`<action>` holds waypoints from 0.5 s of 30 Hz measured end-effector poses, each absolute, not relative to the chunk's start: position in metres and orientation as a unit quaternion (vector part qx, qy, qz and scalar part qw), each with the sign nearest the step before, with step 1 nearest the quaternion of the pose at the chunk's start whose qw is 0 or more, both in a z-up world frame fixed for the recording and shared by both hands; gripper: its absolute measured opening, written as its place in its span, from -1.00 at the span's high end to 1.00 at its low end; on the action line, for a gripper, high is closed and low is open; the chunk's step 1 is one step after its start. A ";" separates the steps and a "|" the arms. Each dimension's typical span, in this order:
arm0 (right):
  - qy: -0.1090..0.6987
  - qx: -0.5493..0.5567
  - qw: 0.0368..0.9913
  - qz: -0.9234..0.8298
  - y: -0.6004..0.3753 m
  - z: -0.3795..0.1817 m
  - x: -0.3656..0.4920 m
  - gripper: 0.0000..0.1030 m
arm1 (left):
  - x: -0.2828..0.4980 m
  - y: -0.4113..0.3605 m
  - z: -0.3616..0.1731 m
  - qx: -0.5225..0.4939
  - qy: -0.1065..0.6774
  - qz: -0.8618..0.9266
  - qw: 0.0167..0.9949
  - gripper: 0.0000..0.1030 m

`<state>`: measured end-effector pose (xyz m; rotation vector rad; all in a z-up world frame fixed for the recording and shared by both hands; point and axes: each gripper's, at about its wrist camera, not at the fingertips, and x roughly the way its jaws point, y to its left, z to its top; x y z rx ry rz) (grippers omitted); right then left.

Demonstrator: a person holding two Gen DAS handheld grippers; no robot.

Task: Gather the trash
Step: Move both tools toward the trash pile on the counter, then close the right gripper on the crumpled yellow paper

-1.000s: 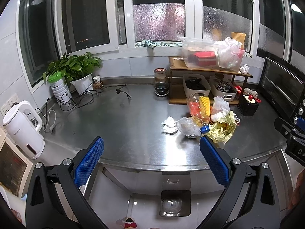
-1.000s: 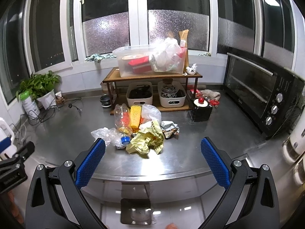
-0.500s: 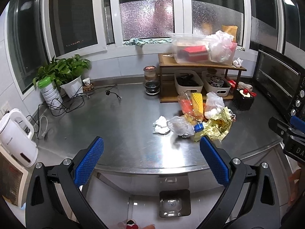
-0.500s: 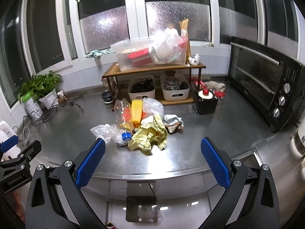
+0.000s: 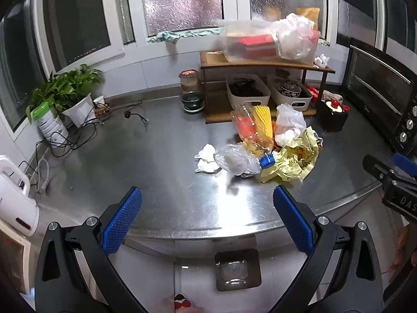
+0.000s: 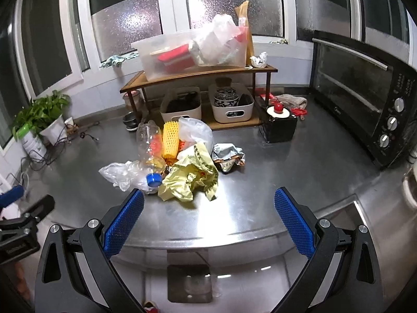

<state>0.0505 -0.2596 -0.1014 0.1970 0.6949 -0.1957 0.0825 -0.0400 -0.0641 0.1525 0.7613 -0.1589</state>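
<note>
A heap of trash lies mid-counter: a crumpled yellow wrapper (image 5: 292,160) (image 6: 191,176), a clear plastic bottle with a blue cap (image 5: 251,133) (image 6: 151,151), yellow foam netting (image 5: 263,120) (image 6: 170,140), clear plastic bags (image 5: 234,159) (image 6: 122,172), a white tissue (image 5: 206,157) and a grey snack packet (image 6: 228,156). My left gripper (image 5: 207,214) is open over the counter's front edge, short of the heap. My right gripper (image 6: 208,214) is open too, just in front of the yellow wrapper, nothing between its fingers.
A wooden shelf (image 6: 198,74) with a clear box and white bins stands behind the heap. A black toaster oven (image 6: 365,91) is at the right, a potted plant (image 5: 70,91), cables and a white kettle (image 5: 13,195) at the left. A floor drain (image 5: 235,270) sits below the steel counter (image 5: 156,156).
Both grippers have moved forward and closer to the counter, so the trash heap looks larger and nearer. Their jaws have stayed open.
</note>
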 end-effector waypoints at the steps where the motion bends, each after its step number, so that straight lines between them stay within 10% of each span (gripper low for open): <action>1: 0.340 0.099 0.930 -0.097 -0.262 -0.104 0.054 -0.94 | 0.086 -0.040 -0.066 0.068 0.373 -0.083 0.922 -0.85; 15: 0.398 0.119 0.908 -0.059 -0.293 -0.148 0.120 -0.79 | 0.153 -0.066 -0.078 0.072 0.379 -0.107 0.916 -0.82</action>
